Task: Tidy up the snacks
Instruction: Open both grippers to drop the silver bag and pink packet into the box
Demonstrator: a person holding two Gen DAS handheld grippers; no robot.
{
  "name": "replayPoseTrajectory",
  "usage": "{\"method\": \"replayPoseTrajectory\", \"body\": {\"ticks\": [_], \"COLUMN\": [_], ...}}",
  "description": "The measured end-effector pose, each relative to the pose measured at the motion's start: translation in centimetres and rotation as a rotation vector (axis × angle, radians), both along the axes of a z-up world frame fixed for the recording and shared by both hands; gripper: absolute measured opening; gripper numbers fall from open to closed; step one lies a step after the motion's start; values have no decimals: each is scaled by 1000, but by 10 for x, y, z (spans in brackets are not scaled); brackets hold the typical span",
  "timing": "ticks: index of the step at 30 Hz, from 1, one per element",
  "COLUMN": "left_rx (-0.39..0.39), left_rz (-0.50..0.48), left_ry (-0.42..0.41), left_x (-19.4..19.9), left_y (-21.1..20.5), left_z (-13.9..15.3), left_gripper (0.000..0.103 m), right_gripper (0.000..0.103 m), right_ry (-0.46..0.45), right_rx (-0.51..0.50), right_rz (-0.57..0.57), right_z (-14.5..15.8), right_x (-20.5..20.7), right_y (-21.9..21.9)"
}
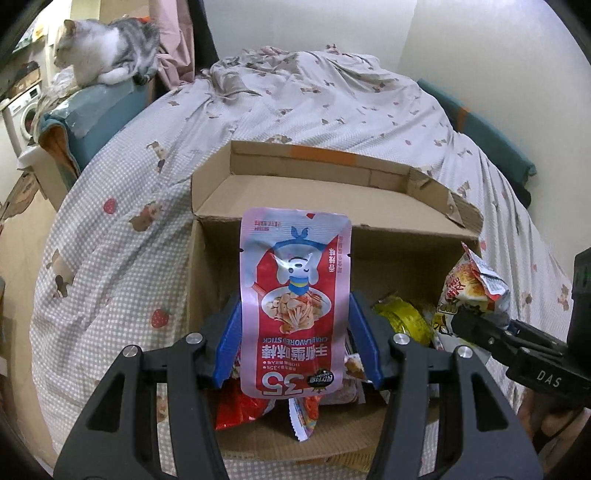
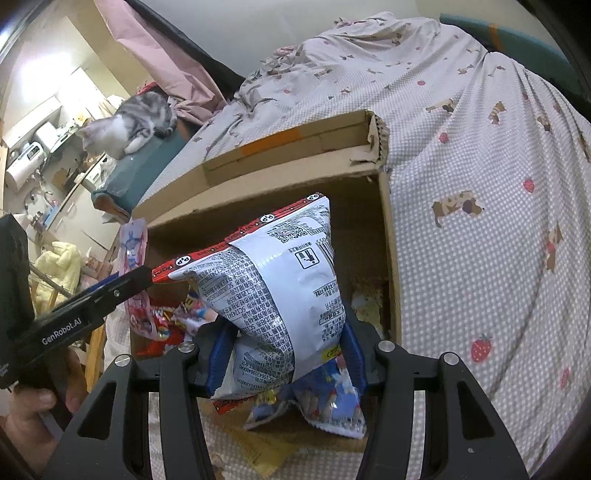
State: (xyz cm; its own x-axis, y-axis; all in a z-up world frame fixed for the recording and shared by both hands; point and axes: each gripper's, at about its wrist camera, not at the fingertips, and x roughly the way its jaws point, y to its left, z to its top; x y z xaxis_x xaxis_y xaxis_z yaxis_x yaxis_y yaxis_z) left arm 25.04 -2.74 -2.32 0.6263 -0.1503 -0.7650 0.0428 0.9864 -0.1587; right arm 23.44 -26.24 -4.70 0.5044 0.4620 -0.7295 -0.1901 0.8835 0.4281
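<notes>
A bed [image 1: 332,110] is covered by a checked quilt [image 2: 480,221] printed with dogs and strawberries, and its far end is rumpled. A plain pale wall [image 1: 314,22] is seen behind it. A grey-and-white cat [image 1: 107,48] is perched on a teal-covered piece of furniture [image 1: 96,118] beside the bed. A washing machine [image 1: 24,110] is seen beyond, at the left. A pink cloth [image 2: 162,48] is hung nearby. The room is lit evenly.

Place: a home bedroom.
Bed: a bed [image 1: 332,110] under a bear-and-strawberry print cover.
Pet: a grey-and-white cat [image 1: 107,48] lying nearby.
Appliance: a washing machine [image 1: 24,114] at the room's edge.
</notes>
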Motion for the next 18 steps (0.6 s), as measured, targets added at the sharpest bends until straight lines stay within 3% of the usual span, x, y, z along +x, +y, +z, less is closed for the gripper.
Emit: {"method": "replayPoseTrajectory", "body": {"ticks": [12,18], "left_rx": [34,56], "left_rz": [-30,-33], "left_ry": [-24,-18], "left_x": [-4,-6], "left_y": [-9,-10], "left_z": [0,-1], "left_gripper": [52,53], "right_gripper": [57,85], "right_ry": [-13,-66], "right_rx": [55,70], "right_rz": [-3,-30], "right_z": [-1,8], "right_x": [4,-1], "right_y": [3,0]}}
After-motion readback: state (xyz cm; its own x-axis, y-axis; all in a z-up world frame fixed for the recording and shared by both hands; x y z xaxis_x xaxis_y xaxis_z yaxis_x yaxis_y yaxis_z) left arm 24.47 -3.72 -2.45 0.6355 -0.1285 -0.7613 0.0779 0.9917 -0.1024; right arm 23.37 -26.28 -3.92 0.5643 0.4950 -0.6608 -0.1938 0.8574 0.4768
